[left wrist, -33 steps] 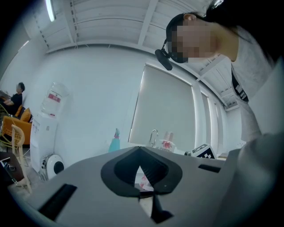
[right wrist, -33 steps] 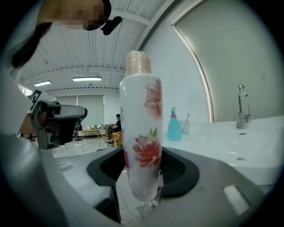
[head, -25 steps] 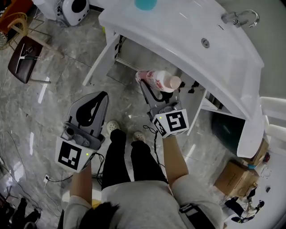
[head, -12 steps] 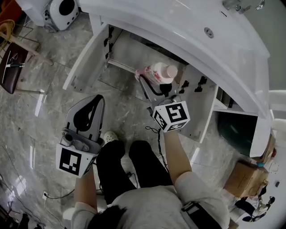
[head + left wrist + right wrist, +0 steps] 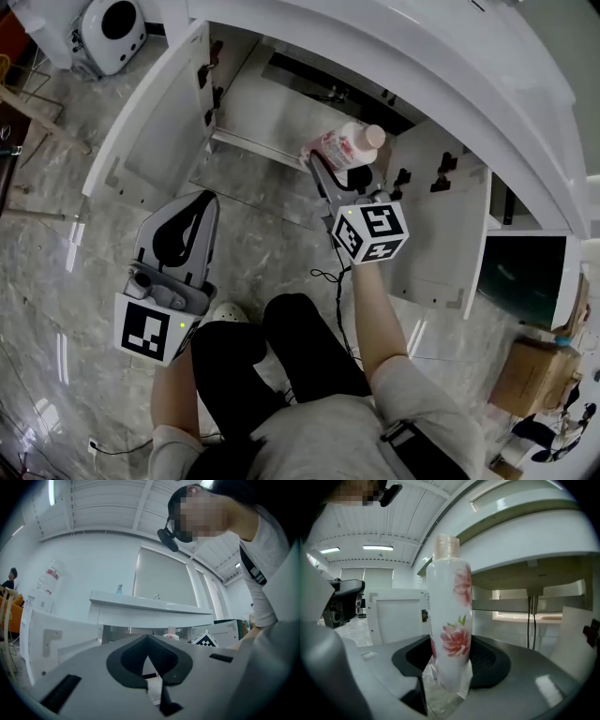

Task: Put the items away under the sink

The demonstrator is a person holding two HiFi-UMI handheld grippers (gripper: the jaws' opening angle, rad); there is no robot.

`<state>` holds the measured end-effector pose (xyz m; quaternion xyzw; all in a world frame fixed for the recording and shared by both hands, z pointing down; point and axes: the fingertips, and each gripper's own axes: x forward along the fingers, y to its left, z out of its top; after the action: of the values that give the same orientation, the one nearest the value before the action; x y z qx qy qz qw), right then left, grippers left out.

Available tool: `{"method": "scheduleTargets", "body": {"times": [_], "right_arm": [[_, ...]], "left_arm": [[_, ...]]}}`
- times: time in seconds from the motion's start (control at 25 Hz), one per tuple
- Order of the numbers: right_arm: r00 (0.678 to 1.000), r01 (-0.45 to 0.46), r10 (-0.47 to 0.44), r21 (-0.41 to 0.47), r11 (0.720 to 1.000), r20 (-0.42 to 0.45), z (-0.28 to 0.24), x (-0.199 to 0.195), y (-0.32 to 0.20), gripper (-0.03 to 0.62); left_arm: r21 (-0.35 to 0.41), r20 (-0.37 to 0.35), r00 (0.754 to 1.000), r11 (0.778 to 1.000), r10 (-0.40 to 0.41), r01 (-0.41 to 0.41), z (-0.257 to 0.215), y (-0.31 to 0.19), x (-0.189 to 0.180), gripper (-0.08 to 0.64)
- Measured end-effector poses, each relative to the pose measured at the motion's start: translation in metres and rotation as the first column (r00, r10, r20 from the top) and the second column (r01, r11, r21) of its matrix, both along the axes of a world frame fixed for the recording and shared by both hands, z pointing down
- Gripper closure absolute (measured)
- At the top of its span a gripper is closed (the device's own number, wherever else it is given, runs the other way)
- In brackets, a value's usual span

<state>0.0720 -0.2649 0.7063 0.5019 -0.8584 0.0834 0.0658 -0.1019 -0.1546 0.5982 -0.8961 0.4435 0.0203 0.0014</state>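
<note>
Since the earlier frames, the bottle (image 5: pixel 349 145) is brought closer to the open cabinet (image 5: pixel 272 98) under the white counter (image 5: pixel 422 56), and its capped end is now seen at the cabinet's front edge. The left claw (image 5: pixel 208 202) is kept low over the marble floor (image 5: pixel 56 281), much as before.

The bottle is white with pink flowers printed on it and a pale pink cap (image 5: pixel 373 137). It is pinched between the jaws of the right claw (image 5: pixel 323 167), with its cap pointing away from the hand. What is inside cannot be made out through its opaque wall.

Both cabinet doors are swung wide, the left door (image 5: pixel 150 131) and the right door (image 5: pixel 441 225). Inside, a pale shelf floor is seen, and dark hoses (image 5: pixel 530 616) hang at the back.

The left claw is pressed together, with nothing between its jaws.
</note>
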Motion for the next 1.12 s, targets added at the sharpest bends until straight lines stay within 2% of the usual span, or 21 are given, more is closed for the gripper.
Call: {"method": "scheduleTargets", "body": {"times": [0.24,0.48,0.56,0.72,0.88,1.12], "right_arm": [[0.999,-0.041,0.041,0.003,0.999,-0.006,0.063,0.016,-0.02,0.35],[0.998,-0.059,0.059,0.009,0.998,-0.012,0.108,0.032,-0.031,0.35],[0.998,-0.063,0.063,0.005,0.998,-0.021,0.12,0.038,-0.035,0.35],[0.996,-0.08,0.08,-0.003,0.997,-0.028,0.141,0.054,-0.044,0.35],[0.992,-0.123,0.123,-0.016,0.992,-0.022,0.159,0.072,-0.058,0.35],[0.981,-0.195,0.195,-0.049,0.98,-0.019,0.185,0.092,-0.083,0.35]], "left_arm": [[0.045,0.035,0.999,0.999,0.005,-0.007,0.051,-0.01,0.005,0.554],[0.045,0.04,0.999,0.999,0.009,-0.01,0.088,-0.002,0.007,0.554],[0.056,0.03,1.0,0.998,0.002,-0.004,0.091,0.0,0.008,0.554],[0.085,-0.041,0.999,0.996,0.0,0.003,0.085,0.005,0.012,0.554],[0.081,-0.04,0.999,0.996,-0.021,0.024,0.087,0.009,0.01,0.554],[0.075,-0.032,0.999,0.997,-0.01,0.013,0.09,0.015,0.013,0.554]]}}
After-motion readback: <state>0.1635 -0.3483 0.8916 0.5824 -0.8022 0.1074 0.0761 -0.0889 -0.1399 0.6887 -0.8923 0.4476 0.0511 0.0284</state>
